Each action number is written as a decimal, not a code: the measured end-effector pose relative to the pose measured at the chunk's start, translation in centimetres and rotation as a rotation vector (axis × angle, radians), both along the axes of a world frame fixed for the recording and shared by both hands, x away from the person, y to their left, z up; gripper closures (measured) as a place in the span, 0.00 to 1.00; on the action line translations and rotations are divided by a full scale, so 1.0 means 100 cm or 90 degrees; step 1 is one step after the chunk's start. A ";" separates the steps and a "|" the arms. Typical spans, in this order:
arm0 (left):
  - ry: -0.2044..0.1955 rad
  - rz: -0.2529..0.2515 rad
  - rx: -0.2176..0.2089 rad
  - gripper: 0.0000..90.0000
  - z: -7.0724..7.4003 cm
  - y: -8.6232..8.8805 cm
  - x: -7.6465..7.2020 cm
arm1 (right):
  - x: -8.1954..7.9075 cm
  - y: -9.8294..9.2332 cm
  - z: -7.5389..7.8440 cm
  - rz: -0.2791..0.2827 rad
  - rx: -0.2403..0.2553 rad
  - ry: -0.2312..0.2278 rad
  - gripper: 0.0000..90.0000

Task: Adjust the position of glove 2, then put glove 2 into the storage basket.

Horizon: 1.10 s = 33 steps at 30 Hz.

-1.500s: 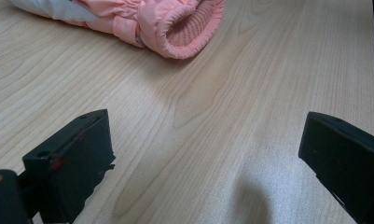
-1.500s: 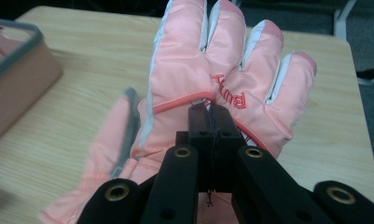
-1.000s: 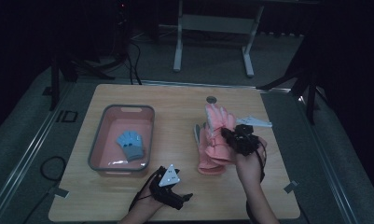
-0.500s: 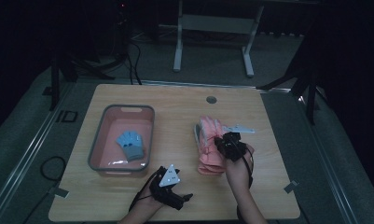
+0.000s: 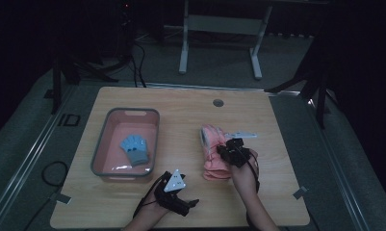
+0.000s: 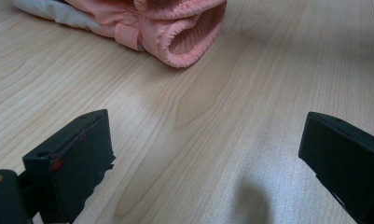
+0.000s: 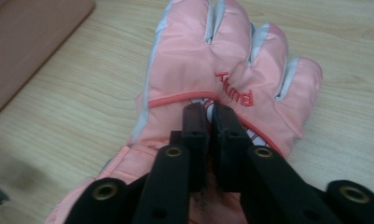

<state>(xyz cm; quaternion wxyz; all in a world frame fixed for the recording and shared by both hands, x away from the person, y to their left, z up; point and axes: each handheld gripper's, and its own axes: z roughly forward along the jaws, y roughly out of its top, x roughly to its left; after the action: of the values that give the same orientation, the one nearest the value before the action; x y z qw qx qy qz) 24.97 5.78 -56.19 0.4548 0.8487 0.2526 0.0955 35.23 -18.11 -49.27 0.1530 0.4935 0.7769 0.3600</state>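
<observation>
A pink padded glove [image 5: 212, 167] lies right of the table's middle, its fingers pointing away from me. My right gripper [image 5: 229, 150] sits on top of it. In the right gripper view the jaws [image 7: 211, 109] are closed together on the glove [image 7: 231, 51] just below its red lettering. A small blue glove [image 5: 134, 149] lies inside the pink tray [image 5: 100, 155] at the left. Near the front edge my left gripper [image 5: 188, 207] rests open. Its own view [image 6: 205, 135] has bare wood between the jaws and a pink glove cuff [image 6: 184, 37] farther off.
A round grommet hole [image 5: 218, 102] sits near the table's far edge. A tape marker [image 5: 300, 192] is at the front right corner. Beyond the table stands a white metal frame [image 5: 219, 21] on a dark floor with cables.
My right gripper has drawn back toward me along the pink glove, and the glove now lies lower and flatter. The left gripper has stayed in place.
</observation>
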 end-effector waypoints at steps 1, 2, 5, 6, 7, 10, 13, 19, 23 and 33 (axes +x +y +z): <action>0.001 0.000 0.000 0.03 0.000 0.000 0.000 | 0.000 -0.001 0.001 0.006 0.003 -0.002 0.87; 0.003 -0.001 0.001 0.03 0.000 0.000 0.001 | -0.001 -0.003 0.003 0.010 0.001 -0.005 0.86; 0.004 0.000 -0.002 0.05 0.000 0.000 0.001 | 0.000 -0.007 0.005 0.020 0.007 -0.007 0.78; 0.005 0.001 -0.002 0.05 0.000 0.000 0.001 | 0.000 -0.008 0.006 0.021 0.009 -0.009 0.77; 0.005 0.001 -0.003 0.05 0.000 0.000 0.001 | 0.000 -0.010 0.007 0.021 0.012 -0.012 0.74; 0.006 0.004 -0.001 0.05 0.000 0.000 0.001 | -0.001 -0.013 0.010 0.025 0.014 -0.016 0.59; 0.009 0.005 -0.001 0.05 0.000 0.001 0.001 | -0.001 -0.017 0.014 0.035 0.030 -0.021 0.42; 0.013 0.013 -0.004 0.05 0.000 0.001 0.002 | -0.006 -0.026 0.022 0.074 0.060 -0.027 0.21; 0.010 0.014 0.001 0.04 0.004 0.000 0.001 | -0.010 -0.035 0.029 0.100 0.073 -0.051 0.18; 0.040 0.002 -0.040 0.04 0.037 -0.004 0.001 | -0.019 -0.068 0.045 0.122 0.019 -0.097 0.15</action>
<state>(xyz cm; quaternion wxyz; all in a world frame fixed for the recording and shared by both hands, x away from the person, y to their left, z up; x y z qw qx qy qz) 25.05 5.41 -52.53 0.4731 0.8359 0.2714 0.0615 33.34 -24.87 -44.81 0.1693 0.3901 0.8013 0.4209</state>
